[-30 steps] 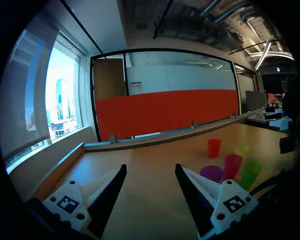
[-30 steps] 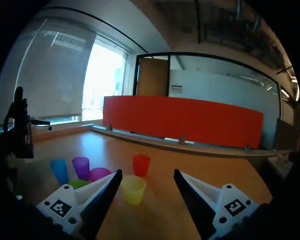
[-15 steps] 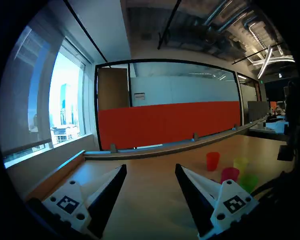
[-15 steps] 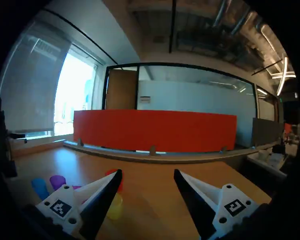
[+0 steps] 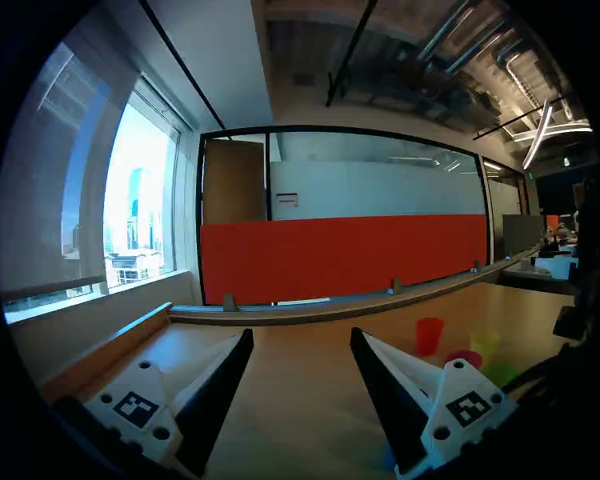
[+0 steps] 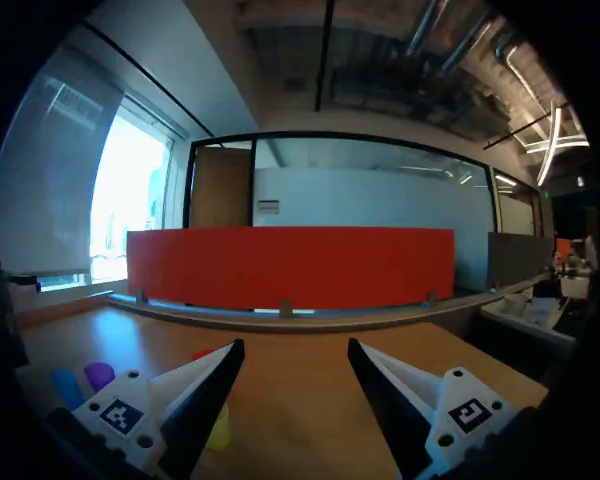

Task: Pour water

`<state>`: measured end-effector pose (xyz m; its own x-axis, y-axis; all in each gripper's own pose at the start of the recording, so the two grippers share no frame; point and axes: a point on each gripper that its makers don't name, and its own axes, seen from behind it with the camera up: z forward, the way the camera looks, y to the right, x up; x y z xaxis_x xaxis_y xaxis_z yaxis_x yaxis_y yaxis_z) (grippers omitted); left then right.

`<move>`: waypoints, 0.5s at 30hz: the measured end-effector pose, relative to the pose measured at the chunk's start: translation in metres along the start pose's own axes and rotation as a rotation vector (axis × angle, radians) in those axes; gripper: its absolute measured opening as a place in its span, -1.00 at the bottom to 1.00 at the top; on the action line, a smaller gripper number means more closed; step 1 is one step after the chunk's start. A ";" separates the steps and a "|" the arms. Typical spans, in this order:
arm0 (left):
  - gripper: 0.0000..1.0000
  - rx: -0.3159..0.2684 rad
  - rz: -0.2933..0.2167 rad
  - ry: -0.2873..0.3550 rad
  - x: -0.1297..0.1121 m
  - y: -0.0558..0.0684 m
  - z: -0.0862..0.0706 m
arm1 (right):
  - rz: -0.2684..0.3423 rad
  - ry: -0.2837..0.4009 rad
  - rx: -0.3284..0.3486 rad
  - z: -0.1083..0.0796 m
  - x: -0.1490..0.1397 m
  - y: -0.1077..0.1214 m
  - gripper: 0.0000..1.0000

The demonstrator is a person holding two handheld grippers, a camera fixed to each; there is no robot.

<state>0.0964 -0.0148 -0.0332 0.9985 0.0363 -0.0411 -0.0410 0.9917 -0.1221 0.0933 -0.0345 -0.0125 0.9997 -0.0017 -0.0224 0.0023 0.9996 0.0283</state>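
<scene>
Office room; long wooden table [image 5: 300, 424] runs along an orange partition panel [image 5: 340, 256], with a bright window [image 5: 136, 232] on the left side of the left gripper view, a wooden door [image 5: 232, 184] behind glass, and exposed pipes under the ceiling. Cups stand upright on the table in a loose cluster. In the left gripper view they lie off to the right: red cup [image 5: 429, 335] farthest back and standing free, yellow cup [image 5: 485, 344] beside it to the right, pink cup [image 5: 462, 358] and green cup [image 5: 502, 373] nearer, both partly hidden behind the finger. In the right gripper view the cluster lies low on the left: blue cup [image 6: 64, 386] and purple cup [image 6: 98, 374] next to each other, the yellow cup partly behind the finger on that side; contents of the cups cannot be made out. Left gripper [image 5: 300, 334]: jaws spread wide, nothing between them, held above the table, apart from the cups. Right gripper [image 6: 294, 346]: jaws likewise spread, nothing held, bare tabletop between the fingers.
</scene>
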 end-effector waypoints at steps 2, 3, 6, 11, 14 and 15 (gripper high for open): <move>0.79 0.000 -0.008 0.001 -0.001 0.002 0.001 | 0.005 -0.001 -0.006 0.002 -0.002 0.001 1.00; 0.80 -0.001 -0.011 0.002 -0.001 0.003 0.002 | 0.008 -0.003 -0.007 0.002 -0.003 0.001 1.00; 0.79 -0.004 -0.016 0.008 -0.001 0.004 0.003 | 0.025 -0.014 -0.007 0.004 -0.004 0.000 1.00; 0.79 0.004 -0.026 0.021 -0.001 0.006 0.003 | 0.043 -0.011 -0.019 0.004 -0.002 0.003 1.00; 0.79 0.010 -0.023 0.016 -0.003 0.006 0.004 | 0.045 -0.023 -0.030 0.005 -0.006 0.005 1.00; 0.79 0.015 -0.021 0.016 -0.003 0.006 0.004 | 0.043 -0.028 -0.031 0.006 -0.008 0.006 1.00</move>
<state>0.0932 -0.0083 -0.0295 0.9984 0.0131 -0.0547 -0.0190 0.9940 -0.1080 0.0858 -0.0287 -0.0066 0.9991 0.0413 0.0062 -0.0413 0.9991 -0.0023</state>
